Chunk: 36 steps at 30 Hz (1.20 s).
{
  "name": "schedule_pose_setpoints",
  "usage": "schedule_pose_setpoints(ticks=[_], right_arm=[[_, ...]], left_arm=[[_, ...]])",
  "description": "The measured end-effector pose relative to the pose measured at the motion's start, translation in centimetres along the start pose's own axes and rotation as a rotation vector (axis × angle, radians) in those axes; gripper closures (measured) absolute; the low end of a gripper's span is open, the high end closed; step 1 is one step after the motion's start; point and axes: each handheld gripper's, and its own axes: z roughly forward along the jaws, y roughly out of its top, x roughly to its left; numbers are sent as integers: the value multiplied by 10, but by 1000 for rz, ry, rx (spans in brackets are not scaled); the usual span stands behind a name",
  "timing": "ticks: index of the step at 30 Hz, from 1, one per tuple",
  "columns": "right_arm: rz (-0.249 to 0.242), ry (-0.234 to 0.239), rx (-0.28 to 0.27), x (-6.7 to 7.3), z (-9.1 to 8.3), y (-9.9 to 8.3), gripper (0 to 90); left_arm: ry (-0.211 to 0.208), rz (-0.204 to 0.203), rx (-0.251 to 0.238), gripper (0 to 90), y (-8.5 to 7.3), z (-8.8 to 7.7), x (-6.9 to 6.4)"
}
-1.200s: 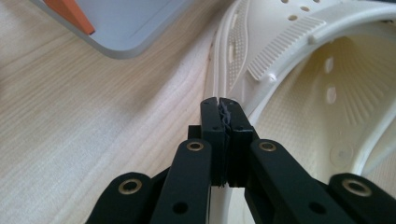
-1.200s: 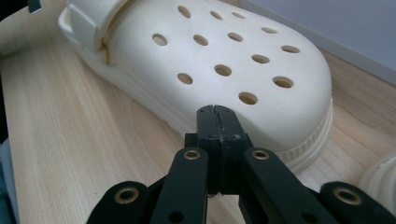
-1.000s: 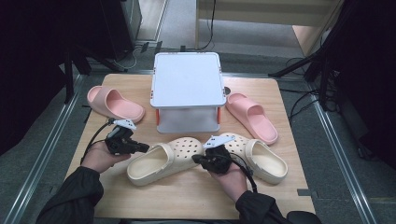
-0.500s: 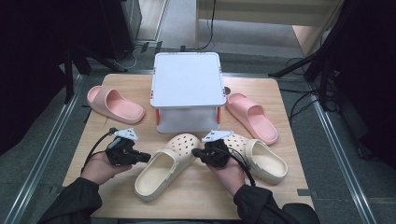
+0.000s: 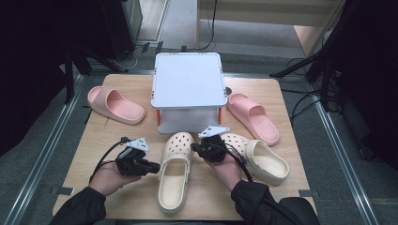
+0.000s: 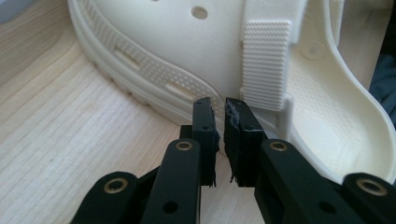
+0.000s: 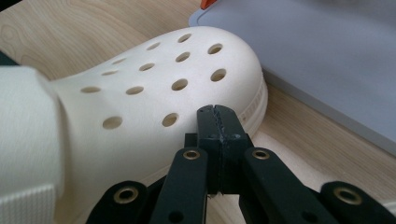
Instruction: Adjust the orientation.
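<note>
— High view first: what is seen at the near side of the pale wooden table [image 5: 94, 140]?

— A cream perforated foam clog [image 5: 174, 171] is seen lying lengthwise, toe toward the white lidded plastic box [image 5: 187, 84]. The left gripper [image 5: 151, 167] is held just off the clog's left flank, at mid-length. The right gripper [image 5: 196, 148] is placed at the clog's toe end, on its right side. A second cream clog [image 5: 263, 157] lies beyond the right hand [image 5: 226, 165], and two pink foam slides [image 5: 115, 104] are set well apart at either side of the box.

— And the left gripper view?

— The clog's ribbed sole edge [image 6: 154, 79] and its textured strap [image 6: 264, 65] are seen directly past the fingertips [image 6: 204, 116]. The jaws have just been opening; a narrow gap is left between them, nothing is caught in it, and the tips stand just short of the sole edge, released.

— The right gripper view?

— The jaws are pressed together, clenched on nothing. Their joined tip [image 7: 217, 119] is set against the lower side of the clog's holed toe cap [image 7: 163, 88]; whether it touches cannot be told. The box wall [image 7: 317, 56] is seen to the right of the fingers.
</note>
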Motion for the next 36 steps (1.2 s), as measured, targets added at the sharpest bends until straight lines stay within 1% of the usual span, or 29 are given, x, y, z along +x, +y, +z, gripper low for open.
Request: schedule_pose_setpoints(ticks=[2,3,6,7,9,11,13,14,15,16,19,20,22,23,26,28,30,32,34,35,36], right_arm=[[2,5,-5,-1,1,1,900],[5,8,-4,-1,2,1,900],[-3,5,2,-1,1,2,882],[-2,3,8,-2,1,2,871],[0,22,16,-4,-1,4,866],[-1,30,-1,-4,-5,5,841],[3,32,-31,-2,-13,7,801],[3,30,-44,-1,-16,8,786],[5,35,-59,0,-21,8,750],[9,35,-69,1,-24,8,733],[5,36,-83,2,-33,8,653],[0,35,-90,3,-36,7,628],[10,55,-100,4,-41,7,586],[12,67,-107,5,-44,6,561],[19,85,-102,8,-51,4,505],[23,87,-104,11,-55,2,476],[25,83,-116,14,-60,0,413],[39,85,-116,17,-64,-2,375],[59,99,-102,20,-68,-5,370],[61,98,-96,22,-70,-6,369],[66,99,-88,24,-71,-7,369]], left_arm=[[-14,-28,-25,814,1,-1,2],[-25,-49,-42,808,1,-2,4],[-35,-72,-61,791,1,-5,7],[-33,-74,-56,781,1,-6,7],[-27,-77,-50,755,2,-9,7],[-23,-78,-54,707,4,-12,7],[-30,-83,-75,640,6,-16,8],[-28,-77,-85,620,8,-18,9],[-29,-79,-99,591,9,-20,9],[-32,-81,-109,573,11,-22,10],[-21,-75,-154,487,15,-28,13],[-21,-72,-170,478,17,-30,14],[-19,-74,-183,457,22,-34,16],[-13,-80,-184,456,24,-35,17],[-7,-94,-180,463,29,-39,22],[-4,-106,-188,470,32,-43,25],[3,-116,-193,471,35,-46,27],[16,-104,-183,495,40,-52,30],[13,-105,-194,527,45,-58,33],[9,-104,-199,543,48,-59,34],[10,-96,-202,561,52,-61,35]])
